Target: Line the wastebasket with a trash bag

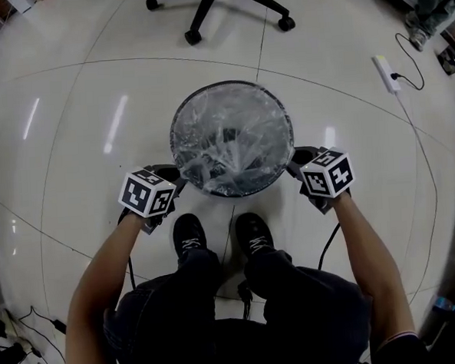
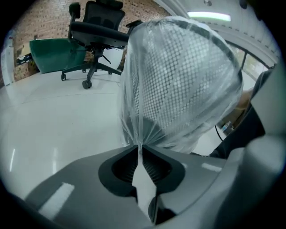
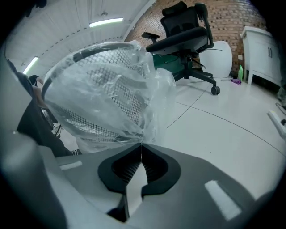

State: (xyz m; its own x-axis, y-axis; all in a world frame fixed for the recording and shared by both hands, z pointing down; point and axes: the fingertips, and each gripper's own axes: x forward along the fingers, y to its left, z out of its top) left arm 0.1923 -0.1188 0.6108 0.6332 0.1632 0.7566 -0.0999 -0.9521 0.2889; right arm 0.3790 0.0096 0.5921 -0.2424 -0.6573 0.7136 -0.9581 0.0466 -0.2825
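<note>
A round black mesh wastebasket (image 1: 174, 119) stands on the floor in front of the person's feet. A clear trash bag (image 1: 233, 142) lines it and is folded over the rim down the outside. My left gripper (image 1: 177, 185) sits at the basket's lower left side. In the left gripper view it (image 2: 138, 145) is shut on a gathered pleat of the trash bag (image 2: 178, 80) over the mesh. My right gripper (image 1: 294, 170) sits at the lower right side. In the right gripper view it (image 3: 141, 144) is shut on a fold of the trash bag (image 3: 149, 103) below the rim.
A black office chair (image 1: 217, 5) stands beyond the basket. A white power strip (image 1: 384, 73) with its cable lies at the right. The person's shoes (image 1: 190, 235) stand close behind the basket. Cables lie at the lower left. A white cabinet (image 3: 261, 49) stands against the brick wall.
</note>
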